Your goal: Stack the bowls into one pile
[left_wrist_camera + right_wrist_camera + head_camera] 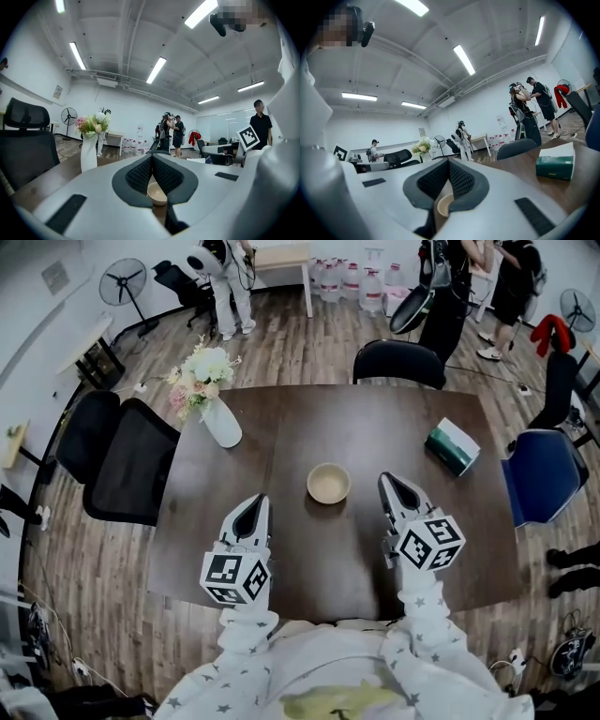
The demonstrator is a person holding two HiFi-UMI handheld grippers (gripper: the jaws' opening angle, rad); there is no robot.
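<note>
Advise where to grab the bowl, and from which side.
Take the bowl by its rim, one finger inside, one outside, from above at the near edge. It sits upright, mouth up, nothing close by on the table, so the rim is free all round; its rounded wall would likely slip a side pinch. The right gripper is shut: open first.

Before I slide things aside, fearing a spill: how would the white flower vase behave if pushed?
The vase looks tall and narrow under a wide bouquet, so probably top-heavy and apt to tip. Its smooth white body suggests ceramic: likely stiff and breakable. It stands near the table edge, so a push might send it off.
</note>
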